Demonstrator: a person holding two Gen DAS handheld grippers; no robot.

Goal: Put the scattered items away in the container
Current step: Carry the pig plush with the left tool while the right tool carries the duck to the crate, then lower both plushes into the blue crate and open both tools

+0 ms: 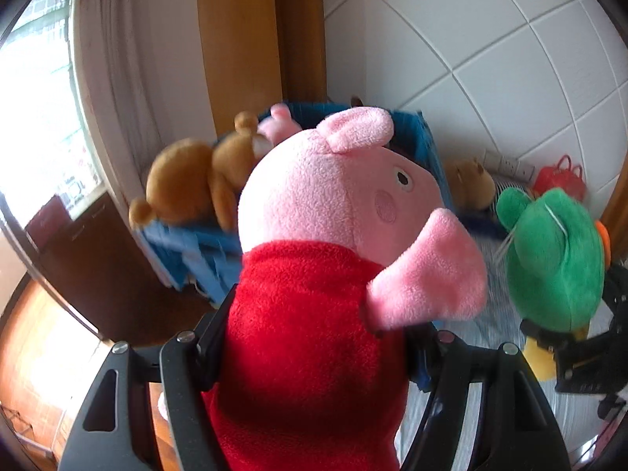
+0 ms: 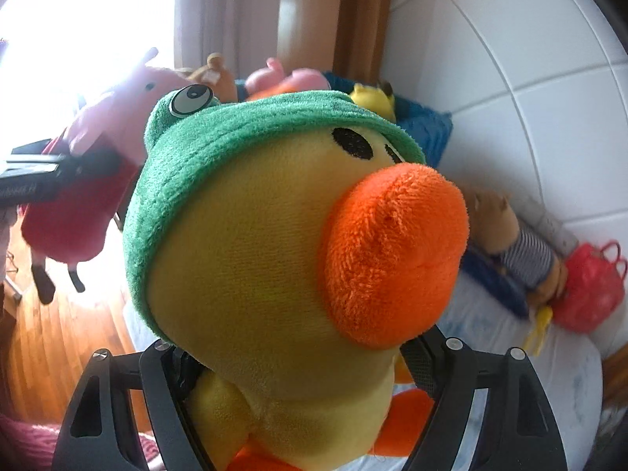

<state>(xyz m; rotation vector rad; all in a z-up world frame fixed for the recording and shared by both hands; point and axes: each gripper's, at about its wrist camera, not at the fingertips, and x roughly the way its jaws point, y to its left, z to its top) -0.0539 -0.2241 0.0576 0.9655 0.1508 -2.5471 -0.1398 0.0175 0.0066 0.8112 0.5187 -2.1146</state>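
My left gripper (image 1: 318, 341) is shut on a pink pig plush (image 1: 345, 212) in a red dress, its pads pressing the body from both sides. My right gripper (image 2: 296, 357) is shut on a yellow duck plush (image 2: 274, 235) with a green frog hood and an orange beak. Both toys hang in the air, side by side. Beyond them stands a blue woven basket (image 1: 428, 145) (image 2: 428, 129) against the tiled wall, holding a brown teddy bear (image 1: 196, 180), a second pink pig (image 2: 290, 78) and a yellow plush (image 2: 373, 98). The left wrist view shows the duck (image 1: 553, 259) at its right edge.
A bear plush in a striped shirt (image 2: 514, 235) lies on the bed (image 2: 510, 353) right of the basket, beside a red bag (image 2: 592, 286). White curtains and a bright window are to the left. A wooden floor (image 1: 39, 353) lies below the bed's edge.
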